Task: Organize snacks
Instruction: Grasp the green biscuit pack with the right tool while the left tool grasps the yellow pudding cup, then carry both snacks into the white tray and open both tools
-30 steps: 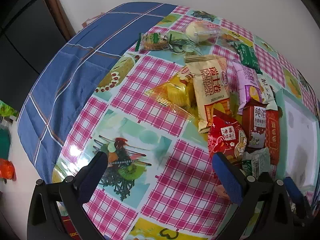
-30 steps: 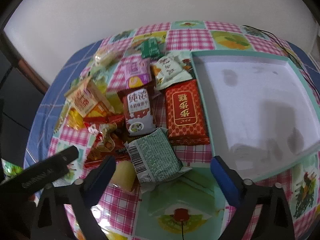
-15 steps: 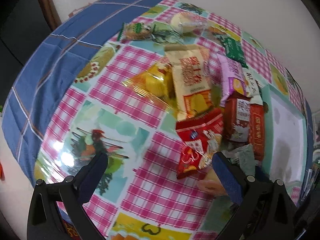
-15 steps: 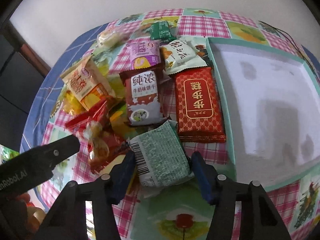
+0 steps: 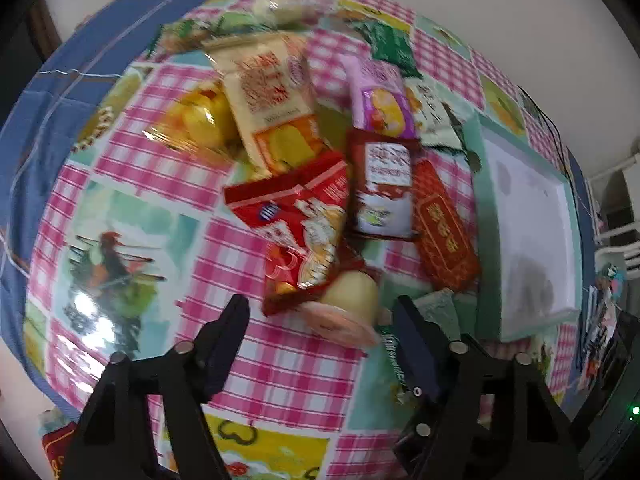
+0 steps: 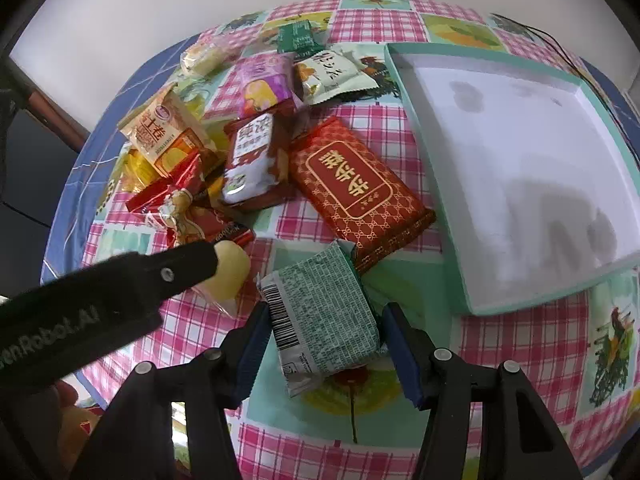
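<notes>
Right gripper [image 6: 324,344] jaws closed onto both sides of the green packet [image 6: 320,316], barcode end at 9 o'clock of the pack; packet sits at 6 o'clock in the right wrist view, lifted or still on the cloth I cannot tell. Left gripper [image 5: 320,320] jaws wide apart, holding nothing, yellow jelly cup [image 5: 352,300] lying on its side between the tips. Past the packet at 12 o'clock, red gold-print bar [image 6: 356,188], corner touching the packet. Snack pile [image 6: 224,140] at 10 to 11 o'clock: red bag, brown-white pack, beige pack, purple pack. Teal tray [image 6: 416,100] at 2 o'clock, white floor bare. Small dark green sachet [image 6: 296,36] farthest, 12 o'clock. Checked tablecloth [image 6: 320,440] under everything.
</notes>
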Demonstrator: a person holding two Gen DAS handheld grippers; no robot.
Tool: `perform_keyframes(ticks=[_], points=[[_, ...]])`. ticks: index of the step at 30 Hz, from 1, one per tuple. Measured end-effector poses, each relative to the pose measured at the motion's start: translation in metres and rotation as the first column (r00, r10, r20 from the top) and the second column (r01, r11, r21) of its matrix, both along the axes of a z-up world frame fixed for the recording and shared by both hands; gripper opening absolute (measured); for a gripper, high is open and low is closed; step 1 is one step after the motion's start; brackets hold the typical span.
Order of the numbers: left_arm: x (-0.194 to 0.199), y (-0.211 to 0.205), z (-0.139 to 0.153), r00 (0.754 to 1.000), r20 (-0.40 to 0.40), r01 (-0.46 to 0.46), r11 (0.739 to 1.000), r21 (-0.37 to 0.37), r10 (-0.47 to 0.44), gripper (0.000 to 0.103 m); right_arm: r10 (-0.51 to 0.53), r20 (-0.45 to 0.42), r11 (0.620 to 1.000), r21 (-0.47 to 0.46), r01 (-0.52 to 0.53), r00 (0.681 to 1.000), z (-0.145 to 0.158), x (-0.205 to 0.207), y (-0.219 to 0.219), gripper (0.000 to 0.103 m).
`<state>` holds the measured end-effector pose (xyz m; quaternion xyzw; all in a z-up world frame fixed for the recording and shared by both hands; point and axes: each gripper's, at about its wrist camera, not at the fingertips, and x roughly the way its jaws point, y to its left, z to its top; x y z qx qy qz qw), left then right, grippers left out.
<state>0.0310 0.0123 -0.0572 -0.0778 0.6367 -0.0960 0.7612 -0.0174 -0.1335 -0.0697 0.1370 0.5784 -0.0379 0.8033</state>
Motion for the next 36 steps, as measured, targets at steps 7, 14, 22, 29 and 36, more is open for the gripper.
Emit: perform_keyframes(ticks=[7,14,22,29,36], points=[[0.009,-0.017,-0.019,0.999,-0.042,0.017,1.000,0.003,-0.017,0.052,0.003,-0.004,1.000,0.000,-0.003,1.000,0.001,-0.001,-0.002,0.060],[0.021,-0.031,-0.029,1.000,-0.024,0.019,0.999,0.033,-0.018,0.050,0.010,-0.017,1.000,0.000,-0.010,1.000,-0.002,0.003,0.001,0.060],[0.022,-0.036,-0.031,0.999,-0.028,0.024,0.999,0.034,-0.023,0.049,0.005,-0.021,1.000,0.005,-0.005,1.000,-0.001,0.004,0.001,0.060],[0.018,-0.025,-0.008,1.000,0.019,-0.010,1.000,-0.029,0.011,0.049,-0.025,-0.005,0.999,0.039,0.025,1.000,0.007,0.002,-0.006,0.058],[0.015,-0.019,0.026,0.992,0.122,-0.006,0.996,-0.092,0.017,0.049,-0.057,0.077,0.997,0.062,0.053,0.995,0.034,-0.001,-0.014,0.058]])
